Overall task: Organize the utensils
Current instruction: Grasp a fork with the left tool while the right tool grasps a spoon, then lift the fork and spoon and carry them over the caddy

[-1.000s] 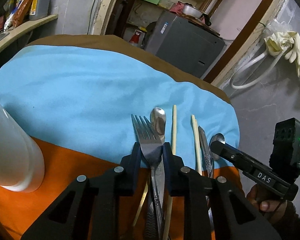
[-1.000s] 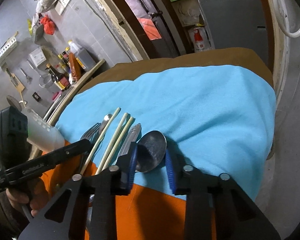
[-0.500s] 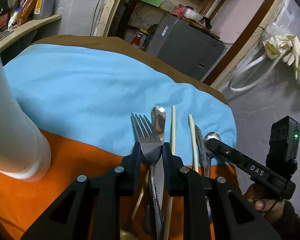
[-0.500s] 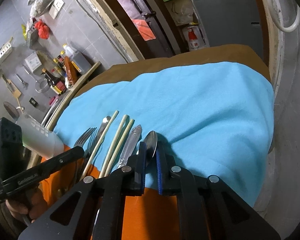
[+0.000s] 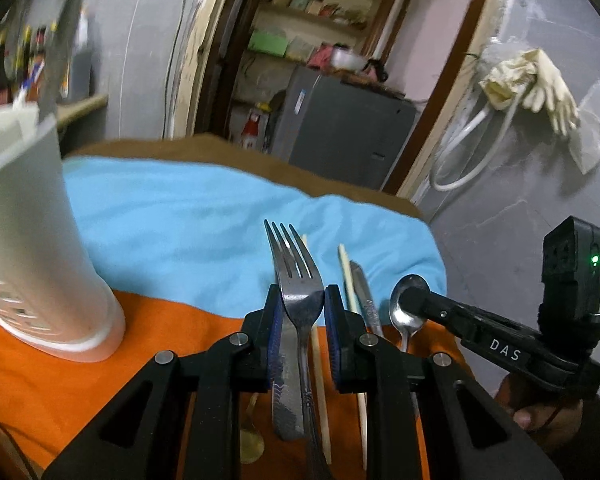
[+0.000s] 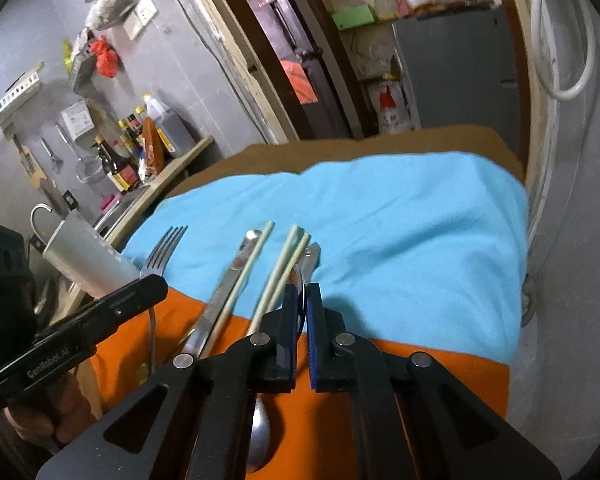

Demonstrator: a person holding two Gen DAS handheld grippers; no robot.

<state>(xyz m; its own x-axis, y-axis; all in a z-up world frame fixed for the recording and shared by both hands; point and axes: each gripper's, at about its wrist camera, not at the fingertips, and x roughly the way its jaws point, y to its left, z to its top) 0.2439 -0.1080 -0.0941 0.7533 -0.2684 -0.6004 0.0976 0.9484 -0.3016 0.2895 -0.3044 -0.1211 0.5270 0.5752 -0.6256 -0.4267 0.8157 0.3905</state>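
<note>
On the cloth-covered table (image 5: 240, 152), a blue cloth (image 6: 400, 220) covers the far part and an orange cloth (image 5: 60, 380) the near part. The left gripper (image 5: 300, 308) is clenched on a steel fork (image 5: 294, 268) at the neck, tines pointing away; in the right wrist view the fork (image 6: 164, 252) appears raised off the cloth. The right gripper (image 6: 301, 300) has just been closing and now pinches a steel spoon edge-on between its blue pads; from the left wrist view the spoon bowl (image 5: 410, 308) sits at that gripper's tip (image 5: 416, 304).

Remaining utensils lie in a row across the seam of the two cloths, handles toward the camera: a table knife (image 6: 228, 280), one pale chopstick (image 6: 248, 268) just beside it, a pair of chopsticks (image 6: 286, 264) touching each other, and a patterned knife handle (image 6: 310, 256) next to the gripped spoon. A further spoon (image 6: 260, 436) lies on the orange cloth beneath the right gripper; a brass-coloured spoon (image 5: 252, 440) lies beneath the left.

A white perforated utensil holder (image 5: 32, 240) stands upright on the orange cloth, left of the fork and apart from it. A person's hand (image 5: 536, 408) holds the right gripper's handle.
</note>
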